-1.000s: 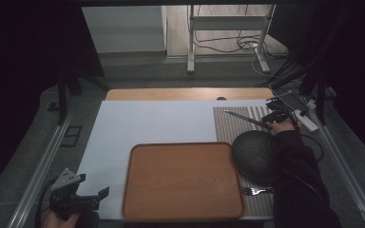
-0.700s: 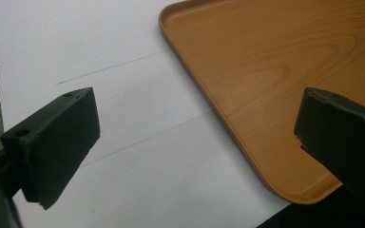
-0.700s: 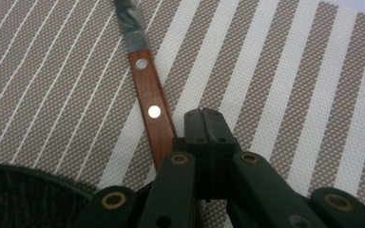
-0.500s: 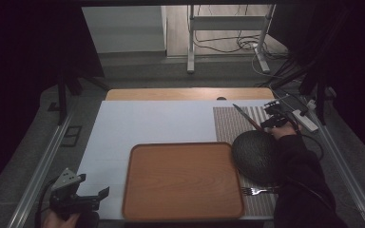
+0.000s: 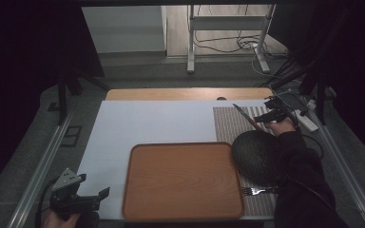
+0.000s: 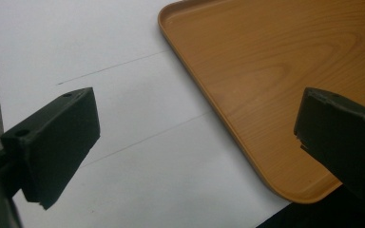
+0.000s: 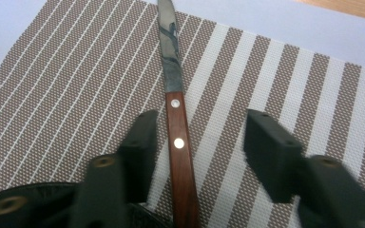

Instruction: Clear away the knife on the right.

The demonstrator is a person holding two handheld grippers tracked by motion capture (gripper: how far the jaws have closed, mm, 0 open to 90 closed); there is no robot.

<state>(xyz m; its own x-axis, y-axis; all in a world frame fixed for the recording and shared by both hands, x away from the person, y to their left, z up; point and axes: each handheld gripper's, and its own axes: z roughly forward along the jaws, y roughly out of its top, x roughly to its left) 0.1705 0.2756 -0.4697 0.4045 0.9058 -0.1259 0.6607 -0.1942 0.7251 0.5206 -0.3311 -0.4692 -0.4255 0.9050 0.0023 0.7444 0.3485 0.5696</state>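
Knife (image 7: pixel 176 118), wood-handled with two rivets and a plain steel blade, lies on the striped placemat (image 7: pixel 275 80) at the far right corner of the table (image 5: pixel 161 121), blade toward the far edge. It looks light and rigid; the flat blade would likely be slick, so the riveted handle is the place to take it, pinched across its width. The right gripper (image 7: pixel 197 142) has its jaws apart, one on each side of that handle, with the left jaw close beside it and the right jaw farther off.

From the high view, the knife (image 5: pixel 243 114) sits just beyond a dark round plate (image 5: pixel 256 152), with a fork (image 5: pixel 255 191) at the mat's near end and a wooden tray (image 5: pixel 183 180) beside it. The left gripper (image 6: pixel 190 156), jaws wide apart and holding nothing, hovers over the tray's near left corner (image 6: pixel 180 28). Rivets and blade gleam are legible from the right gripper view alone.
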